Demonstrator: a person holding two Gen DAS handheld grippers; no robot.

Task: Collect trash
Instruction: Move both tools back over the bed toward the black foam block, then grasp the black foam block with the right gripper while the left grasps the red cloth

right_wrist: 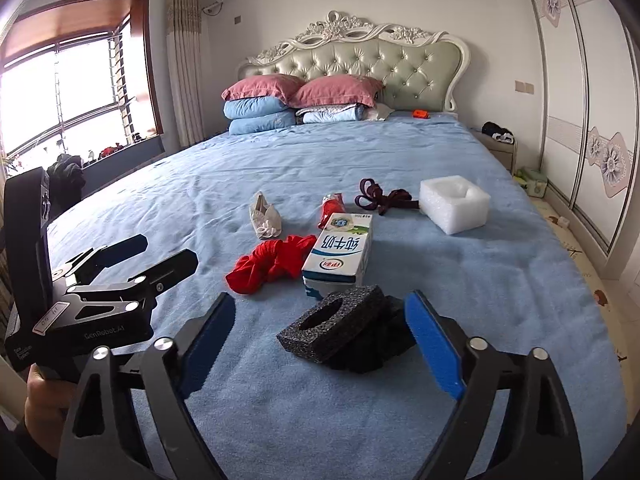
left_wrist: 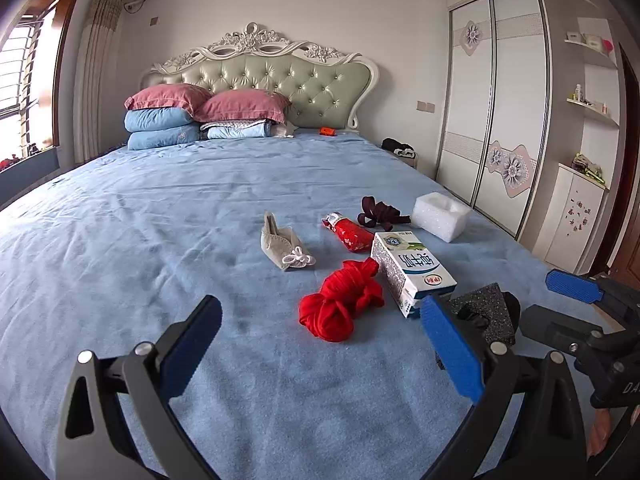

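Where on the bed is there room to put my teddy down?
The bare blue sheet is free from the grey shoe up to the pillows and toward the window side. It is crowded on the wardrobe side: red cloth, milk carton, black foam, dark ribbon and white foam block sit close together.

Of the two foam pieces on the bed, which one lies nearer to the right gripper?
The black foam ring, lying just before the open right gripper. The white foam block lies farther off, beyond the milk carton.
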